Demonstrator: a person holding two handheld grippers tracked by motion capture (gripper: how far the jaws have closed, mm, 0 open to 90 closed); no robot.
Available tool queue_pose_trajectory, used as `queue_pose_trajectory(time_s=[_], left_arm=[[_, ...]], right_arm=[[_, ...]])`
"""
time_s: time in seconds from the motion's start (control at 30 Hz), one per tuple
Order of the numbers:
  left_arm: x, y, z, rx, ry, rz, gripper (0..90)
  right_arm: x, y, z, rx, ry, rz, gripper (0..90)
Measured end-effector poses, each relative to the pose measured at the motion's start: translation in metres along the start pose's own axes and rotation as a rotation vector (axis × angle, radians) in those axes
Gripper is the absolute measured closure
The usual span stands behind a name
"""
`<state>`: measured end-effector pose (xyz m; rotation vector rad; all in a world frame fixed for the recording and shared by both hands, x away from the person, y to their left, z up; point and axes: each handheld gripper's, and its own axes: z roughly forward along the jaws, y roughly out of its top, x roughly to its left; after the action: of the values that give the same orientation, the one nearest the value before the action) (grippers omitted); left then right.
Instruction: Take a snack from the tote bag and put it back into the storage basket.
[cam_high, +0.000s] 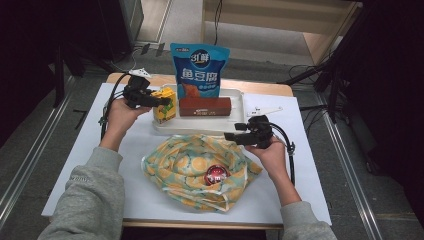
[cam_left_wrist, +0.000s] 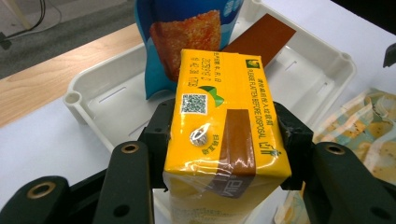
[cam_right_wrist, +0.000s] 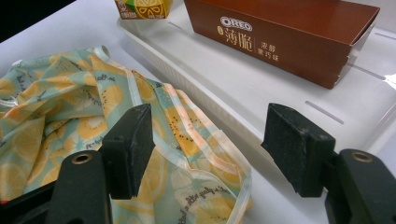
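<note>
A fruit-print cloth bag (cam_high: 197, 170) is lying nearest on the table. Beyond it, the right gripper (cam_high: 231, 136) is hovering with its jaws apart and holding nothing. Farther back, the left gripper (cam_high: 161, 101) is clamping a yellow drink carton (cam_left_wrist: 224, 121) over the white tray (cam_left_wrist: 322, 65).

The brown biscuit box (cam_right_wrist: 280, 42) reads "OREO" in white with Chinese characters below it. The yellow drink carton (cam_left_wrist: 224, 116) carries "PLEASE FLATTEN BEFORE DISPOSAL", a QR code and small Chinese print. The blue snack pouch (cam_high: 199, 70) bears large white Chinese characters, "鱼豆腐".
</note>
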<state>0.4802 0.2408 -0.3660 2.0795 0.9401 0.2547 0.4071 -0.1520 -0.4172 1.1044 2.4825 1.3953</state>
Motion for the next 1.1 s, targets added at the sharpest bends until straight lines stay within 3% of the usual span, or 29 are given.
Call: queue_pose_trajectory(time_s=[0.47, 0.8, 1.1], left_arm=[[0.0, 0.002, 0.01, -0.025, 0.004, -0.001, 51.6], [0.005, -0.006, 0.029, 0.039, 0.008, -0.01, 51.5], [0.004, -0.009, 0.03, 0.043, -0.01, -0.002, 51.4]], right_arm=[[0.0, 0.0, 0.0, 0.0, 0.003, 0.001, 34.3], [0.0, -0.001, 0.0, -0.001, 0.005, 0.004, 34.3], [-0.001, -0.002, -0.001, 0.0, 0.003, 0.005, 34.3]])
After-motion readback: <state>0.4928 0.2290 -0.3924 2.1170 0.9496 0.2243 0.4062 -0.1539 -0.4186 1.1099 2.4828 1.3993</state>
